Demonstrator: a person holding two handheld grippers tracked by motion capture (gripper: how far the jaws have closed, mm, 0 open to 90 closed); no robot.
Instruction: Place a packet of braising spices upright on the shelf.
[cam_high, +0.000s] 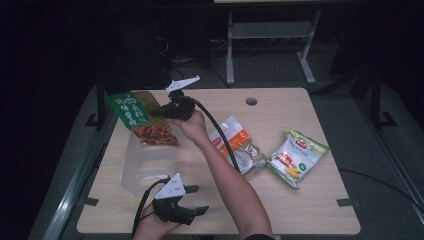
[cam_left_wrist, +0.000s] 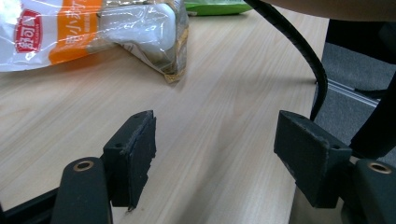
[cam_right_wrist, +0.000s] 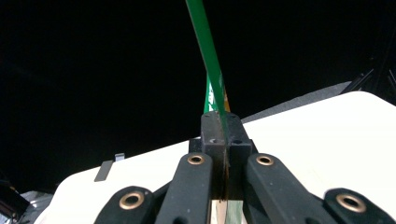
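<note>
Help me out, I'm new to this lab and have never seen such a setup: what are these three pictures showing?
A person works at a wooden table with a hand-held two-jaw gripper in each hand. The high view looks down from above. The other two come from cameras riding on the grippers. The right gripper is shut on a green snack bag, held above a clear plastic bin. The left gripper is open, low over the table near the person. An orange-and-white snack bag and a green corn snack bag lie on the table.

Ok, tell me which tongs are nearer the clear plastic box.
Left. The left tongs hover open just beside the clear plastic box; the right tongs hold the green snack bag above its far end.
</note>
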